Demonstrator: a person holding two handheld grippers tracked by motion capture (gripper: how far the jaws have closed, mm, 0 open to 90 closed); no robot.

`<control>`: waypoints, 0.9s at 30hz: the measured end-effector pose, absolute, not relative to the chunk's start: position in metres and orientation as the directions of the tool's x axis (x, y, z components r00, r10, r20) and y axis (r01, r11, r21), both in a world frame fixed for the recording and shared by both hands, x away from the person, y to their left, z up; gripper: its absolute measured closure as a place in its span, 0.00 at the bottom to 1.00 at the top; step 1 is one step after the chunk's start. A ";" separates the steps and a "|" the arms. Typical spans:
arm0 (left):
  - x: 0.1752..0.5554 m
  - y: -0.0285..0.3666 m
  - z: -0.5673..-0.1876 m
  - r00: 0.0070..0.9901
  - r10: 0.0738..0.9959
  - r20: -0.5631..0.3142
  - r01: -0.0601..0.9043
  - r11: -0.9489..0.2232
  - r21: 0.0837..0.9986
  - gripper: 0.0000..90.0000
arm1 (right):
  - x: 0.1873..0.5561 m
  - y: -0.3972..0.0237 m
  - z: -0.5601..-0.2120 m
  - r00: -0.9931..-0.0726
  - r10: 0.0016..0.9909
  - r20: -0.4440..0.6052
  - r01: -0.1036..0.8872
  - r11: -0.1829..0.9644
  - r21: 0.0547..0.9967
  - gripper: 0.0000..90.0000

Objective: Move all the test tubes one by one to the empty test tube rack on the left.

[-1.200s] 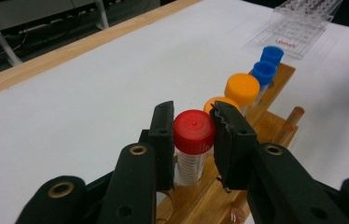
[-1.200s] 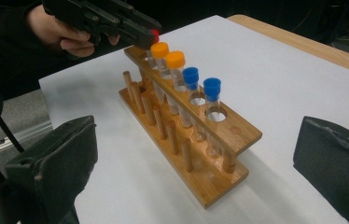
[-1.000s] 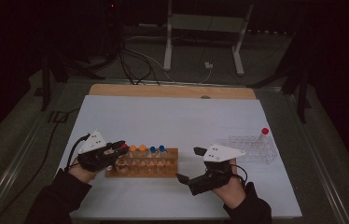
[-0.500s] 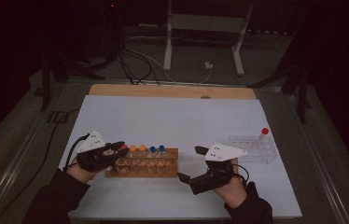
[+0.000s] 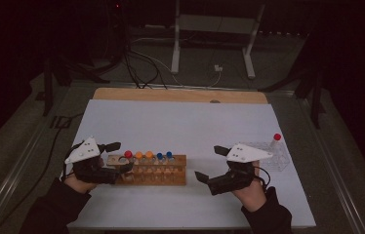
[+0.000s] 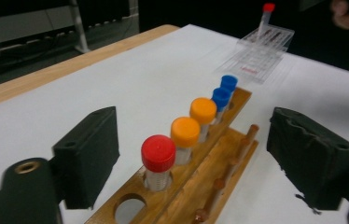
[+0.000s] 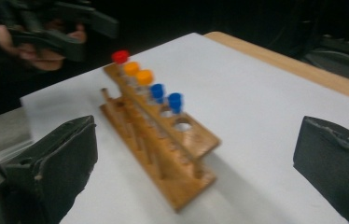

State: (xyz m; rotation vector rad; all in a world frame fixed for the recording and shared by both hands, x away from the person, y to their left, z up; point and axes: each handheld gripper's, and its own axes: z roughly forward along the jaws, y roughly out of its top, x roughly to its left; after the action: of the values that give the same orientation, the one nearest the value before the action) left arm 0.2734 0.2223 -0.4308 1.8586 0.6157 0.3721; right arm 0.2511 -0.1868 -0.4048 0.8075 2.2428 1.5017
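- Five capped tubes stand in a wooden rack (image 5: 147,169) on the white table sheet (image 5: 185,126): one red-capped tube (image 5: 128,154), two orange-capped tubes (image 5: 144,155), two blue-capped tubes (image 5: 164,156).
- Hard to make out: the tube bodies in the high view, where dim light leaves little more than the caps visible; the right gripper view is blurred.
- Cut off: the near end of the rack runs out of the bottom edge of the left gripper view, with one empty hole (image 6: 129,209) partly showing just before the red-capped tube.
- Hidden: both hands (image 5: 80,183) are largely covered by the gripper bodies and dark sleeves.
- Left gripper (image 5: 121,156): held low at the rack's end, pointing along the row of tubes. Its jaws have just been opening and now stand wide apart, one on each side of the red-capped tube, which sits between them and a little ahead. Neither pad touches the tube.
- Right gripper (image 5: 209,164): held level just above the sheet, aimed at the rack's other end. Its jaws stand wide apart with nothing between them; the rack lies ahead of it, near but not touching.
- Beyond the right gripper, off to its far side, a clear plastic rack (image 5: 268,153) holds one upright red-capped vial (image 5: 276,141).
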 end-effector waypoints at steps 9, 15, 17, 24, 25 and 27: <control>0.273 0.226 -0.430 0.842 0.537 -0.046 0.227 -0.276 0.934 0.02 | 0.271 -0.234 -0.401 -0.666 0.746 0.006 0.275 0.238 0.932 0.00; 0.273 0.227 -0.430 0.842 0.538 -0.043 0.223 -0.275 0.935 0.02 | 0.285 -0.275 -0.404 -0.545 0.839 0.002 0.296 0.191 0.936 0.00; 0.273 0.227 -0.430 0.839 0.542 -0.042 0.223 -0.273 0.936 0.02 | 0.290 -0.288 -0.406 -0.499 0.866 -0.001 0.308 0.178 0.934 0.00; 0.273 0.228 -0.431 0.843 0.536 -0.042 0.223 -0.277 0.935 0.02 | 0.302 -0.321 -0.418 -0.371 0.929 -0.005 0.352 0.145 0.925 0.00; 0.273 0.227 -0.431 0.842 0.538 -0.042 0.225 -0.279 0.934 0.02 | 0.304 -0.325 -0.419 -0.359 0.933 0.001 0.360 0.138 0.923 0.00; 0.274 0.228 -0.431 0.842 0.537 -0.046 0.227 -0.276 0.934 0.02 | 0.307 -0.332 -0.424 -0.330 0.944 0.007 0.375 0.124 0.919 0.00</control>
State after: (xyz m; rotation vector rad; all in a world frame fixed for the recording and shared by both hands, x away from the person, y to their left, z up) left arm 0.2737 0.2278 -0.4313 1.8613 0.5752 0.3330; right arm 0.3065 -0.3325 -0.4239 1.2769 1.7902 1.1855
